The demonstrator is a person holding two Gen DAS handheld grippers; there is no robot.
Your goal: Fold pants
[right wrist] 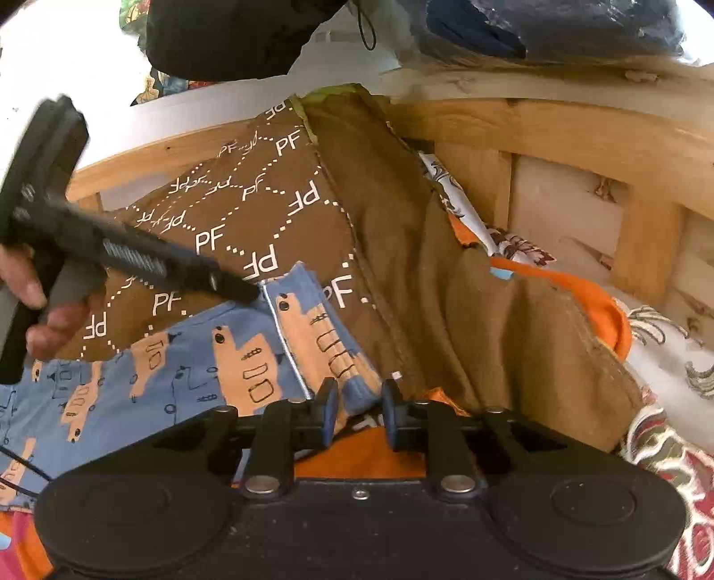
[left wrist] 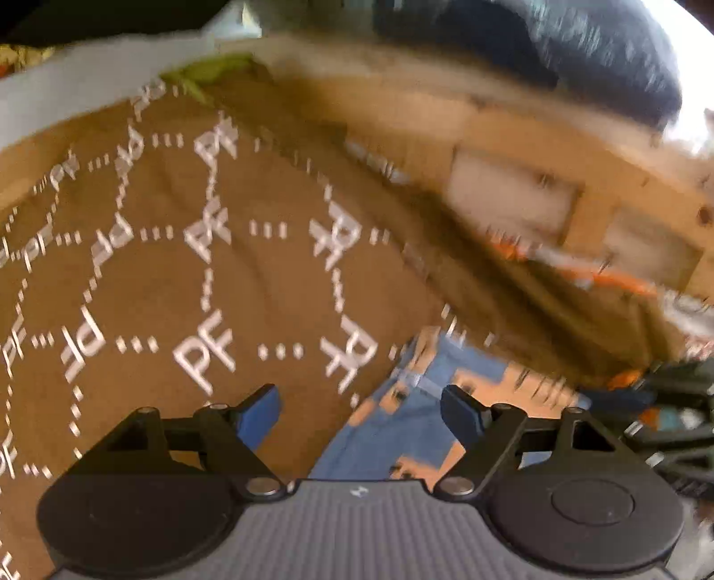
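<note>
The pants [right wrist: 192,379] are blue with orange block shapes and lie flat on a brown "PF" patterned blanket [right wrist: 267,214]. In the right wrist view my right gripper [right wrist: 357,408] has its jaws partly closed around a folded edge of the pants near their right end. My left gripper [right wrist: 241,290] shows there as a black tool held by a hand, its tip touching the pants' upper edge. In the blurred left wrist view my left gripper [left wrist: 361,412] is open and empty, with the pants [left wrist: 401,424] just past its right finger [left wrist: 459,415].
A wooden bed frame [right wrist: 558,142] runs along the back and right. Orange cloth [right wrist: 593,303] and floral bedding [right wrist: 669,370] lie at the right. A dark bag [right wrist: 558,26] sits on the frame's top. A black garment [right wrist: 232,40] hangs at the top left.
</note>
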